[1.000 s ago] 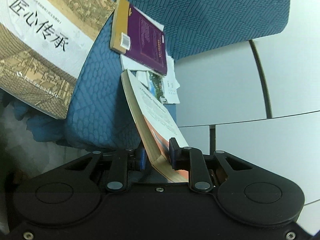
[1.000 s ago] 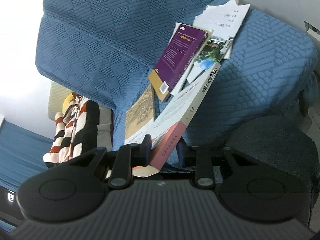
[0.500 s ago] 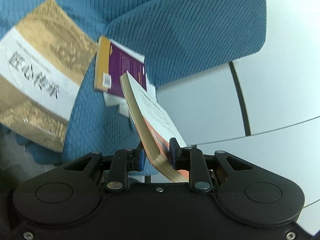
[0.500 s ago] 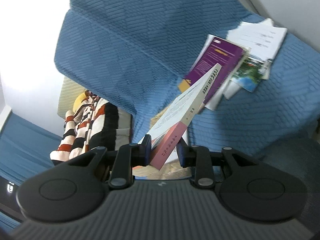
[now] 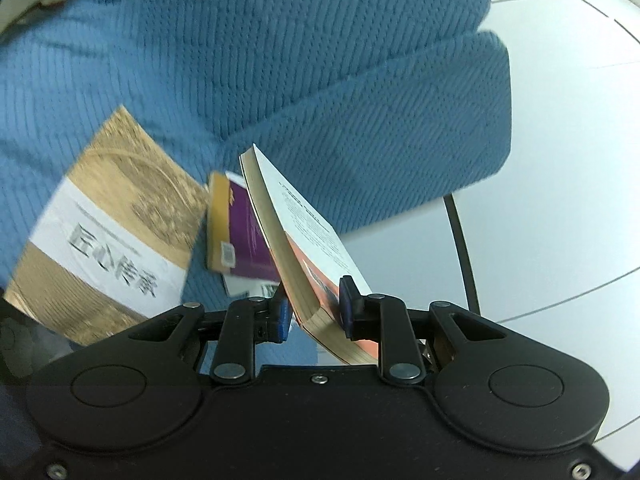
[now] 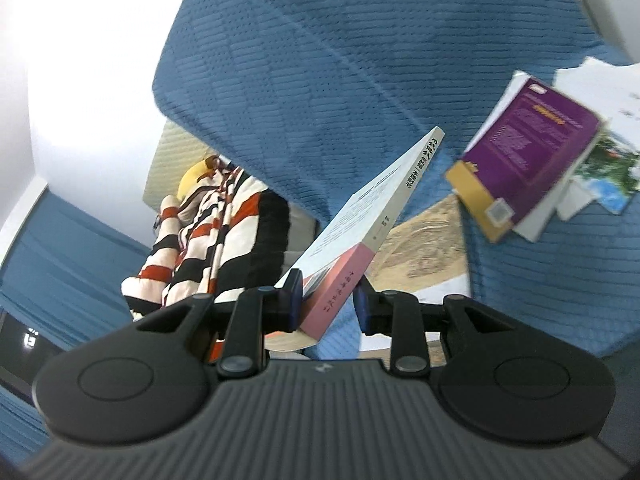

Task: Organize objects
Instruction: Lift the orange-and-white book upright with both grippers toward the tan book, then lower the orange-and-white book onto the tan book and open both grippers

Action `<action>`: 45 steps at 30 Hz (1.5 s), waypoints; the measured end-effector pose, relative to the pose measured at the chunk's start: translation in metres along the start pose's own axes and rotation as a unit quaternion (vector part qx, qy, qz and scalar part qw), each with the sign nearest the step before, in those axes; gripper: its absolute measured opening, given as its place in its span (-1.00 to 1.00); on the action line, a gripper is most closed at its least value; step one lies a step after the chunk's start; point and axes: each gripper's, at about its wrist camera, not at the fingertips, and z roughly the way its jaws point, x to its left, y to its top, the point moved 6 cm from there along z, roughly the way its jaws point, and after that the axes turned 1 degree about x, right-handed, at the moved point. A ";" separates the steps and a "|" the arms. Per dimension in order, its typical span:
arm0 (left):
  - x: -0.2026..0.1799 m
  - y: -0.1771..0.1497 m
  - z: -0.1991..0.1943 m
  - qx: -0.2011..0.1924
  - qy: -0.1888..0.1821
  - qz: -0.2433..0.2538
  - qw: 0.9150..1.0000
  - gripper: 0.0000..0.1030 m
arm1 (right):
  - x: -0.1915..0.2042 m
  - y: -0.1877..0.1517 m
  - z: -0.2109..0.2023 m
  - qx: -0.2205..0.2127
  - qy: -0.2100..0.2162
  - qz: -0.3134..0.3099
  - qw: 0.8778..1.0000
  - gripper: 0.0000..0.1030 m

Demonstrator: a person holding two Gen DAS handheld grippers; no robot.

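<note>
Spanning both frames: blue-covered sofa (image 5: 320, 60). Lying lower left: tan book (image 5: 108, 240), purple book (image 5: 244, 236) receding as the pink-and-white book (image 6: 360, 236), centre frame, is rising, both grippers' fingers (image 5: 347, 304) (image 6: 294, 300) pinching it; relocation underway.

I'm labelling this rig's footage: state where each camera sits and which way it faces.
Left wrist: on the left gripper, looking along its fingers at the blue sofa; only gripper shows.
Right wrist: on the right gripper, facing the sofa and striped cushion; only gripper shows.
Shared: the held book, purple book, tan book.
</note>
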 end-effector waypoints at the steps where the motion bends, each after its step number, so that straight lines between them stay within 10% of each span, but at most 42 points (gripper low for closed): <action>1: 0.003 0.006 -0.004 -0.003 0.001 -0.001 1.000 -0.57 | 0.005 0.000 0.006 0.003 0.002 -0.001 1.000 -0.40; 17: 0.088 0.043 -0.010 0.003 0.051 -0.035 0.998 -0.56 | -0.007 -0.025 0.096 0.058 -0.011 0.028 0.998 -0.40; 45: 0.169 -0.014 0.030 0.074 0.179 0.002 0.981 -0.39 | -0.099 -0.092 0.141 0.123 -0.117 0.068 0.983 -0.32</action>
